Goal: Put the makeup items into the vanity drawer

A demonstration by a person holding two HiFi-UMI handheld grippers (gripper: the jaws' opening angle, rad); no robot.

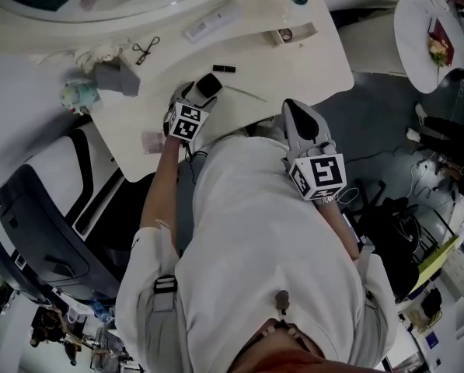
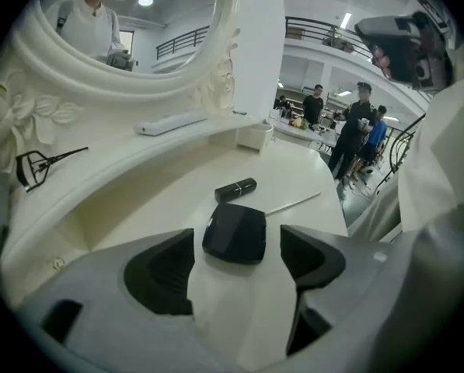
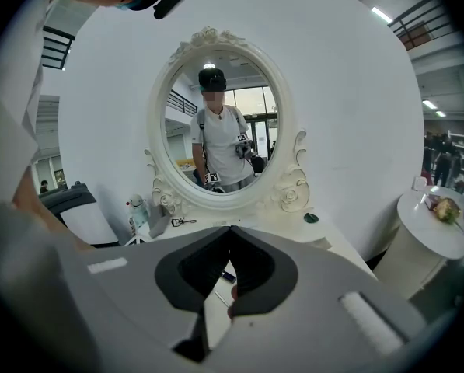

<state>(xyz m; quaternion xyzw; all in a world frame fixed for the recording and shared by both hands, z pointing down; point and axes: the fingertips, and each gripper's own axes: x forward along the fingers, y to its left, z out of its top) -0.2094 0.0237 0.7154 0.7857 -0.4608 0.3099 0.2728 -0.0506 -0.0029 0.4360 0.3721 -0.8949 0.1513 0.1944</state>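
A black compact (image 2: 234, 233) lies flat on the white vanity top (image 2: 162, 208); in the head view the compact (image 1: 209, 85) shows near the table's front edge. My left gripper (image 2: 237, 245) is open, its jaws standing either side of the compact with a gap on each side. Just beyond lie a black lipstick (image 2: 235, 189) and a thin white stick (image 2: 294, 203). An eyelash curler (image 2: 37, 165) rests on the raised shelf at left. My right gripper (image 3: 230, 228) is shut and empty; in the head view the right gripper (image 1: 291, 109) hangs by the table's front edge.
An oval mirror (image 3: 220, 123) stands at the back of the vanity. A grey pouch (image 1: 115, 76) and a small bottle (image 1: 78, 94) sit at the table's left end. A round side table (image 1: 418, 45) stands to the right, a dark chair (image 1: 37, 224) to the left.
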